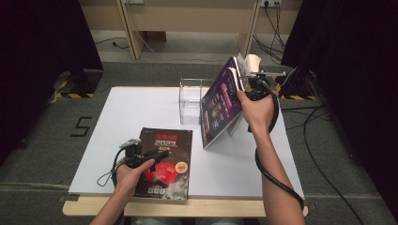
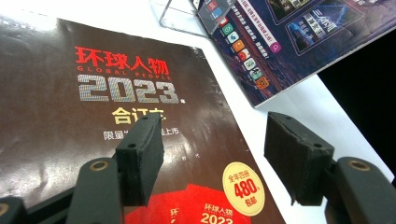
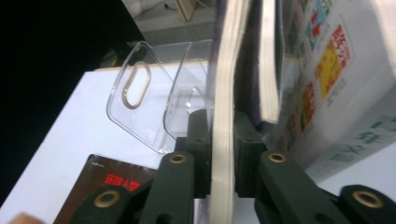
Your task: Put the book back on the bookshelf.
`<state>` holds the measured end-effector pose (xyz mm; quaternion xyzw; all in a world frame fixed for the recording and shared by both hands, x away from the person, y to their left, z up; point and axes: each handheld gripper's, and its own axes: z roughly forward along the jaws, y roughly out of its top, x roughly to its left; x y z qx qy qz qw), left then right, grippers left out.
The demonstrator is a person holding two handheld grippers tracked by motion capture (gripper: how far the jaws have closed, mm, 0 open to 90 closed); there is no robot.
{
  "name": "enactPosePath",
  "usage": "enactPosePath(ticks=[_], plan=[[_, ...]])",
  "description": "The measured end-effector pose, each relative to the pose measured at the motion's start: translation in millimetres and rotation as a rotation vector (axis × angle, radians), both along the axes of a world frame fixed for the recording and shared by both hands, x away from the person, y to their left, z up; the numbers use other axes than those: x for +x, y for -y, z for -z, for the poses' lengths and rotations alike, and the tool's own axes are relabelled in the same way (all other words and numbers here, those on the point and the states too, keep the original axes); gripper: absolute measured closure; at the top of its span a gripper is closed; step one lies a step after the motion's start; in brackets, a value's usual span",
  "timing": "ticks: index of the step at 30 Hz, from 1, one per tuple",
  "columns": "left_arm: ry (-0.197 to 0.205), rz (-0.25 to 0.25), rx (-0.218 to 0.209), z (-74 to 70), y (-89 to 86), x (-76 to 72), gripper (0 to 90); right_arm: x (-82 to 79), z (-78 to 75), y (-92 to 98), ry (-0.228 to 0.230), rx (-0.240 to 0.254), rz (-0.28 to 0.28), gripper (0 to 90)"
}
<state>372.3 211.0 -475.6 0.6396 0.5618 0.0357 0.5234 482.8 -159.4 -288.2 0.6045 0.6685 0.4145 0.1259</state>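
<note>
White table (image 1: 141, 101), upper right: right gripper (image 1: 250, 84) pinching floppy magazine (image 1: 220, 105) edge, left gripper (image 1: 141, 152) spread; better gripped near spine.

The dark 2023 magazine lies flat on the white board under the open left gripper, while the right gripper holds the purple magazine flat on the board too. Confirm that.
Not quite: the purple magazine is not flat. The high view shows it tilted up on its lower edge, the right gripper clamped on it. The dark 2023 magazine does lie flat on the white board under the open left gripper.
</note>
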Motion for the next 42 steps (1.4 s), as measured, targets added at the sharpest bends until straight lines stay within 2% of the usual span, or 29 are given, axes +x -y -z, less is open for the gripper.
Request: enactPosePath(ticks=[3,11,19,29,42], plan=[[-0.001,0.002,0.000,0.1,0.6,0.0,36.5,0.0,-1.4,-1.0,-0.016,0.010,0.006,82.8],[0.004,-0.003,-0.005,0.0,-1.9,0.1,36.6,-9.2,-6.1,-15.3,0.042,0.022,-0.028,83.0],[0.005,0.001,-0.008,0.2,-0.9,0.2,36.6,-11.3,-23.7,-14.8,0.098,0.038,-0.008,83.1],[0.006,0.001,-0.006,0.7,-0.7,0.5,36.6,0.0,-33.7,-8.3,0.166,0.082,0.049,83.1],[0.010,0.000,-0.004,0.1,-2.2,0.7,36.5,22.2,-27.6,-23.8,0.186,0.058,0.069,83.1]])
